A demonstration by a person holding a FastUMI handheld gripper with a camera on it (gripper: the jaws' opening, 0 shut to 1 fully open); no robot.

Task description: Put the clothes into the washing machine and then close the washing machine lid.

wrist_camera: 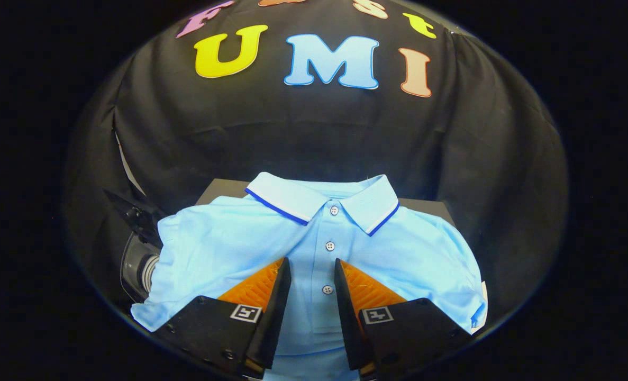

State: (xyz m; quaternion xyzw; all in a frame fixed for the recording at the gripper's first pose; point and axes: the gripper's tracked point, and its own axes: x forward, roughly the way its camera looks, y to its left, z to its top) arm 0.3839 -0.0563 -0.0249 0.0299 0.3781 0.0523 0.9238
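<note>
A light blue polo shirt (398,248) with a white collar edged in dark blue lies spread flat on a dark surface (224,189). Its button placket runs straight toward me. My gripper (312,264) hovers over the shirt's front, fingers apart, with the placket and one button showing in the gap between them. Nothing is pinched between the fingers. Off the shirt's left sleeve, a grey round machine part (139,270) with a clear rim shows, partly covered by the cloth.
The booth's black cloth wall hangs close behind the dark surface and curves around both sides. A black bracket (134,214) juts up beside the grey machine part, left of the shirt.
</note>
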